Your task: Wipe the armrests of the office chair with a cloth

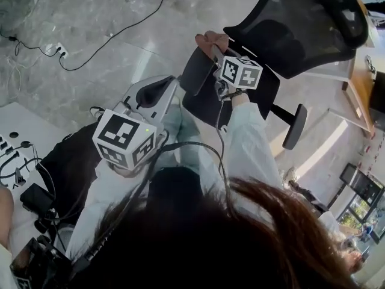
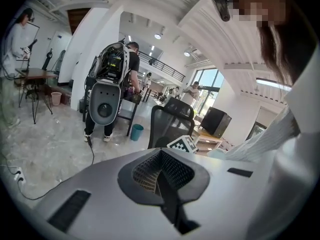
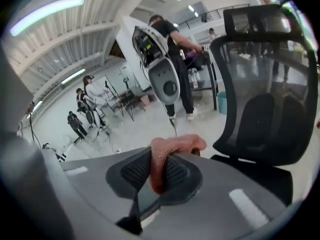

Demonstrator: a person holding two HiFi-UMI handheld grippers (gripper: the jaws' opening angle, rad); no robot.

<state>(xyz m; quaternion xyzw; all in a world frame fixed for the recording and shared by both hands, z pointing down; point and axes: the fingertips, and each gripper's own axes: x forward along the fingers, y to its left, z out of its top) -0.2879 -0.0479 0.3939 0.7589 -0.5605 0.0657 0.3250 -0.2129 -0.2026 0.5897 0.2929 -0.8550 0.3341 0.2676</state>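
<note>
At armrest: my right gripper clamps cloth, wipe apparently starting; left gripper closed, empty. Next: drag cloth along pad.

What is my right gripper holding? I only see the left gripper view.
Observer: The right gripper is shut on a pink cloth.
Operator: Where is the cloth against the chair?
Observer: Head view: over the far end of the near armrest; contact unclear.
Operator: And the far armrest?
Observer: It sits on the chair's other side, away from the cloth.
</note>
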